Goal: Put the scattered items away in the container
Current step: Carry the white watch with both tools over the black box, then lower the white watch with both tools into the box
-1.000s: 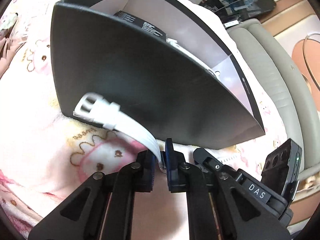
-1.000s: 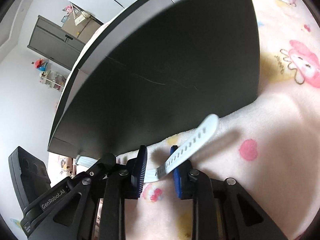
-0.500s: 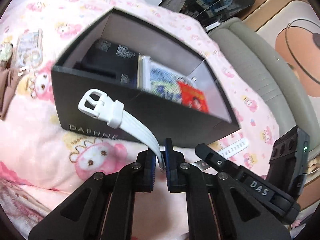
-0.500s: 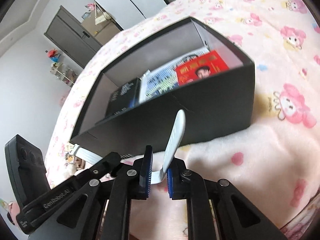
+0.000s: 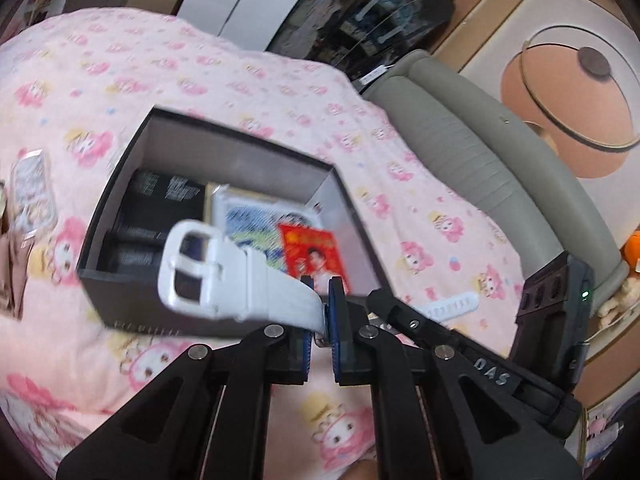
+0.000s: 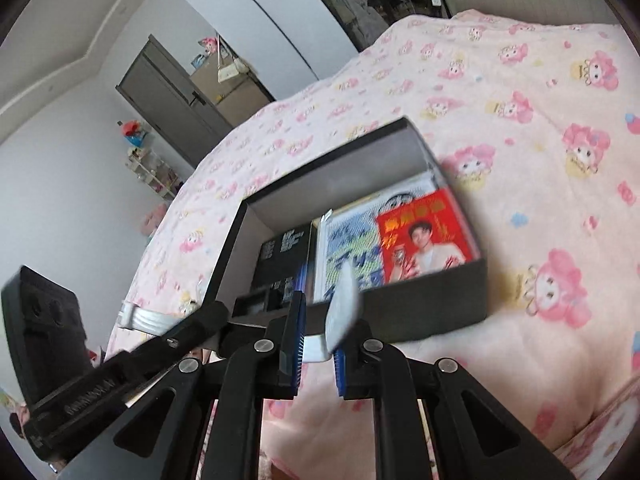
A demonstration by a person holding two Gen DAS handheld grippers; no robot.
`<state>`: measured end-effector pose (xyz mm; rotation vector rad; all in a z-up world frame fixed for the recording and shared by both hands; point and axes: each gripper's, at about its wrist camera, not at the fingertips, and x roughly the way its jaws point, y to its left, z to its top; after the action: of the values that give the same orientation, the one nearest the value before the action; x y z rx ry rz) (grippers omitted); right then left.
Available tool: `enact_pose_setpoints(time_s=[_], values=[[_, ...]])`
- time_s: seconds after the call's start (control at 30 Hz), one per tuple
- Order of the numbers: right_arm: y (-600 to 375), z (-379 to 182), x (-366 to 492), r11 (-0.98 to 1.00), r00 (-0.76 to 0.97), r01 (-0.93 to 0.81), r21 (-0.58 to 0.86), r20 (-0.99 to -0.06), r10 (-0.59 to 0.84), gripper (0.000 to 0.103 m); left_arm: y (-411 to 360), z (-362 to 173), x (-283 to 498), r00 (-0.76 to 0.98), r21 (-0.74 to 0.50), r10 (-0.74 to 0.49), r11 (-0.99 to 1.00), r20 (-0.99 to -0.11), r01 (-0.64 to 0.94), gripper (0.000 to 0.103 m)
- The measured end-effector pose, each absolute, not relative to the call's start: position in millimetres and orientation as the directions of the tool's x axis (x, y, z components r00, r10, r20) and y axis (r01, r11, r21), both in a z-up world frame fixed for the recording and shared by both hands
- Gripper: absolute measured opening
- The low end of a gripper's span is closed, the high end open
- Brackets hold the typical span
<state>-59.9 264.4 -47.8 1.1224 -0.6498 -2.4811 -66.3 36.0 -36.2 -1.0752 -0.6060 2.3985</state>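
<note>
Your left gripper (image 5: 322,316) is clamped on the end of a white watch strap (image 5: 240,280); its buckle half sticks out up and to the left, hanging in front of the near wall of the black box (image 5: 132,292). Your right gripper (image 6: 318,344) is pinched on the other white strap piece (image 6: 340,306), which stands up between the pads and looks blurred at its tip.

The open box sits on the pink cartoon-print blanket (image 5: 240,76), just ahead of both grippers. Inside it lie a black booklet with white print (image 5: 160,200) on the left, a blue-and-white packet (image 5: 248,220) in the middle and a red card with a portrait (image 5: 314,254) on the right. Those fill most of the floor of the box.

From the left wrist view, the right gripper's strap tip (image 5: 452,305) shows beside the box's right corner. A clear-wrapped packet (image 5: 32,192) lies on the blanket left of the box, well apart from it. A grey padded headboard (image 5: 500,160) runs along the right edge of the bed.
</note>
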Motion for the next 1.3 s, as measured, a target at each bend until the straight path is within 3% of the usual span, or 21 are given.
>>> enact_pose_setpoints(time_s=[0.13,0.67,0.83,1.13,1.3], values=[[274.4,-41.9,-69.6,-0.820,-0.630,0.112,0.562,-0.598,-0.496,0.010,43.8,-23.9,-80.4,-0.602,-0.541,0.559,-0.807,-0.570,-0.236,0.006],[237.9,10.3,-198.9,-0.872,-0.624,0.286,0.397,-0.614,-0.484,0.010,37.9,15.7,-185.9,-0.665,-0.521,0.530,-0.819,-0.527,-0.240,0.006],[241.9,-11.3,-231.2,-0.857,-0.599,0.265,0.441,-0.621,-0.505,0.010,42.1,0.0,-218.3,-0.644,-0.510,0.522,-0.829,-0.560,-0.230,0.006],[248.5,-73.5,-261.2,-0.851,-0.473,0.182,0.492,-0.715,-0.514,0.010,50.3,-58.9,-247.6,-0.553,-0.535,0.528,-0.828,-0.644,-0.167,0.006],[239.3,-81.9,-268.6,-0.894,-0.475,0.178,0.412,-0.759,-0.445,0.010,49.7,-82.4,-258.1,-0.480,-0.549,0.534,-0.827,-0.696,-0.123,0.006]])
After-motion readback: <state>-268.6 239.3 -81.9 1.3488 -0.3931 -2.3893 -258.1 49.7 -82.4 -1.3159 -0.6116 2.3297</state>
